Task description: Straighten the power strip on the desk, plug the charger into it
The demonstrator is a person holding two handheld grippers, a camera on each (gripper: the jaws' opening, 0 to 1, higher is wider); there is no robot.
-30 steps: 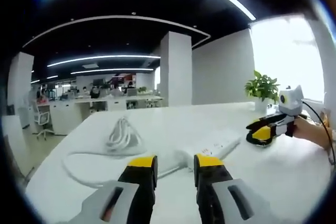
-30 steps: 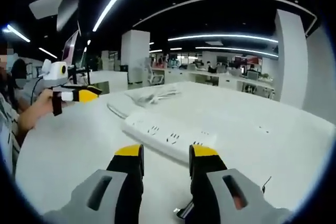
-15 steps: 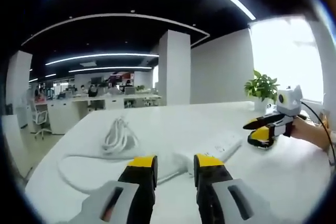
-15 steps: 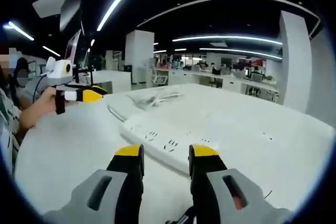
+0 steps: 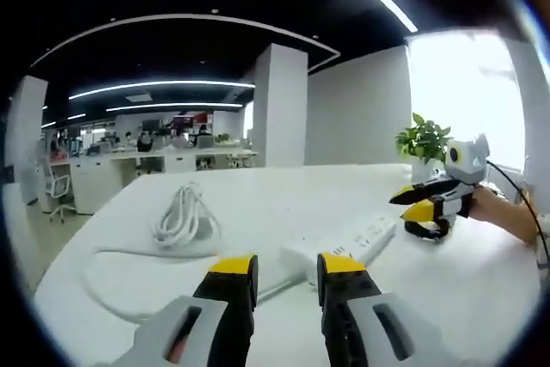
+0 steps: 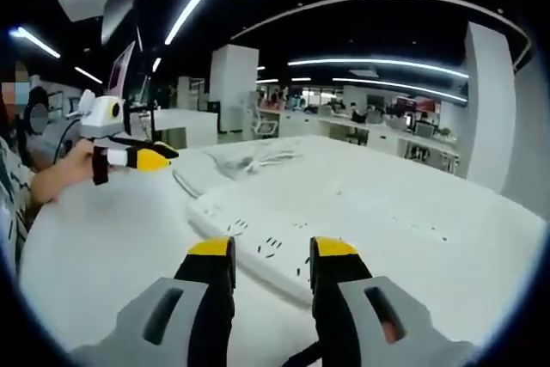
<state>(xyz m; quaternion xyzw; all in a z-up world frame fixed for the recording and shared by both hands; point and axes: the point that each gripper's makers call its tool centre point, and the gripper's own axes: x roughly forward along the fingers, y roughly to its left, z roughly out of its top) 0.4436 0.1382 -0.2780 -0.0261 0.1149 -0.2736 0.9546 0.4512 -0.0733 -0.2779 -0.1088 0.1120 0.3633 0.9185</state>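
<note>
A white power strip [image 5: 345, 241] lies on the white desk [image 5: 284, 204], just beyond my left gripper [image 5: 287, 266], which is open and empty. Its white cord [image 5: 112, 255] curves off left to a bundled coil [image 5: 184, 223]. In the right gripper view the power strip [image 6: 258, 238] lies slantwise right at the tips of my right gripper [image 6: 271, 248], also open with nothing gripped. The right gripper [image 5: 427, 204] hovers by the strip's far end. The left gripper [image 6: 129, 157] shows at the left, held by a hand [image 6: 60, 174]. A small dark piece [image 6: 296, 357] sits low between the right jaws; I cannot tell what it is.
A potted plant [image 5: 425, 139] stands at the desk's far right by a bright window. The coil [image 6: 258, 158] lies beyond the strip. Office desks, chairs and pillars fill the background. Bare desk surface [image 6: 412, 212] stretches to the right of the strip.
The right gripper has come closer to the power strip, which now looms larger at its tips. In the left gripper view the right gripper has shifted slightly left and up.
</note>
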